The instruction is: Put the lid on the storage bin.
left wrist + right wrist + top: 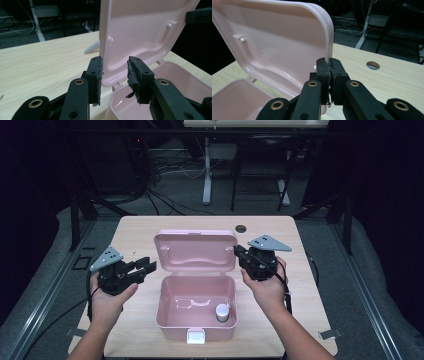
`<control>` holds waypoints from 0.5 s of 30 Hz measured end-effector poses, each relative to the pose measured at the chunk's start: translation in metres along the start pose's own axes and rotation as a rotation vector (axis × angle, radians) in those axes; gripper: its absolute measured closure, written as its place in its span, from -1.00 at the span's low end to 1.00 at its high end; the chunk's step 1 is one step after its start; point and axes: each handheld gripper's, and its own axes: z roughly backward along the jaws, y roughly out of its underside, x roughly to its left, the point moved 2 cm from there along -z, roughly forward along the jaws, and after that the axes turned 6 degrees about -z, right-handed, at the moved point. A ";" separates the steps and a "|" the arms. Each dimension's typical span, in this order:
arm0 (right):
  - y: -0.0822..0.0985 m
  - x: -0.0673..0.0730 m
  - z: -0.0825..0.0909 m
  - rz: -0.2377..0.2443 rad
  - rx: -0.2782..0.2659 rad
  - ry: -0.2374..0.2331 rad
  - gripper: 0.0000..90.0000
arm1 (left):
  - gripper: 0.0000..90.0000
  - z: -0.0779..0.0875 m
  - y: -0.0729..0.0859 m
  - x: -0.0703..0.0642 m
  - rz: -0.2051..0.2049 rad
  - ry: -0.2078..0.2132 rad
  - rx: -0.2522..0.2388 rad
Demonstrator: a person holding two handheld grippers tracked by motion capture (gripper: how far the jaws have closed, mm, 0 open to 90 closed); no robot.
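A: Where does it stand?

B: The pink box [195,312] sits in the middle of the worktop [135,232], toward the near edge, with its lid [195,251] propped up and open. The right gripper [242,254] has its jaws pinched shut on the lid's right edge; in the right gripper view the rim runs straight down between the pads.

A: And the left?

B: The left gripper [148,266] hovers just off the lid's left edge, jaws well apart, holding nothing. In the left gripper view the lid's edge stands in line with the gap, but the pads don't press on it.

A: What worries you?

B: The grip is on a thin rim, at one side only. If the right hand pulls or twists, the lid could slip out and drop shut. The hinge [115,84] could also be strained by a sideways push.

A: Anything inside?

B: A small white-capped bottle [222,312] stands in the box's near right corner. A falling lid or a jolt could knock it over. The box looks light, so a tug on the lid may drag it toward the worktop's edge.
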 end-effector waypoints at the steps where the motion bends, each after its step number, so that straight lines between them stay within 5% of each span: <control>1: 0.000 0.000 0.000 0.000 0.001 -0.001 0.94 | 0.41 0.001 -0.003 0.000 0.004 -0.004 0.002; 15: 0.003 0.002 0.006 -0.002 -0.003 -0.013 0.94 | 0.44 0.002 -0.038 -0.001 -0.030 -0.051 -0.030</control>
